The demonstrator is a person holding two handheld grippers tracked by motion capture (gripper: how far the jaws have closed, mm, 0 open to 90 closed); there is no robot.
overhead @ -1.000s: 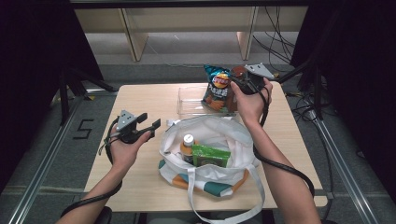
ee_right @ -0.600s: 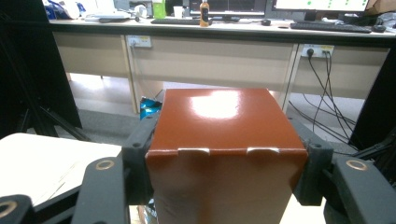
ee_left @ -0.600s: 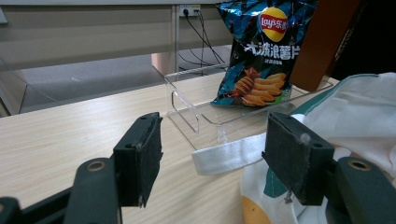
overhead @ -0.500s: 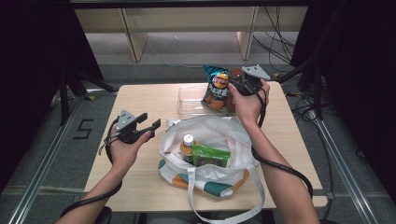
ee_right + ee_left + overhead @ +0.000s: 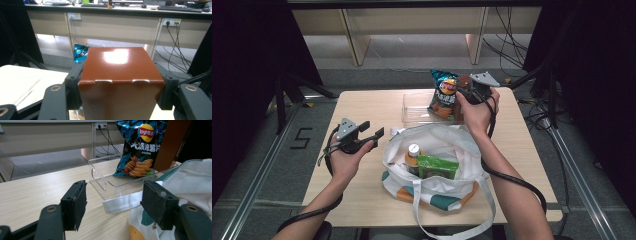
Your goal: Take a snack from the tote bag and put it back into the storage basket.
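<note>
My right gripper point(image 5: 465, 91) is shut on a glossy brown box point(image 5: 119, 75), held upright over the far right end of a clear plastic tray point(image 5: 416, 108). A blue chips bag point(image 5: 442, 93) stands in that tray, just left of the box point(image 5: 171, 144). The chips bag point(image 5: 139, 146) leans against the tray's far side. My left gripper point(image 5: 373, 132) hangs open with nothing between its jaws, left of a white tote bag point(image 5: 447, 141). In the left gripper view my left gripper point(image 5: 115, 206) points at the tray point(image 5: 103, 183) and the tote's strap point(image 5: 122, 203).
The tote lies open at the table's middle front, holding a bottle with a white cap point(image 5: 413, 152) and a green packet point(image 5: 437, 167). Its straps trail over the front edge. The wooden table point(image 5: 367, 105) is bare at the far left. Shelving and cables lie beyond.
My right gripper with the brown box has shifted slightly left, closer to the chips bag. The left gripper has stayed where it was, open.
</note>
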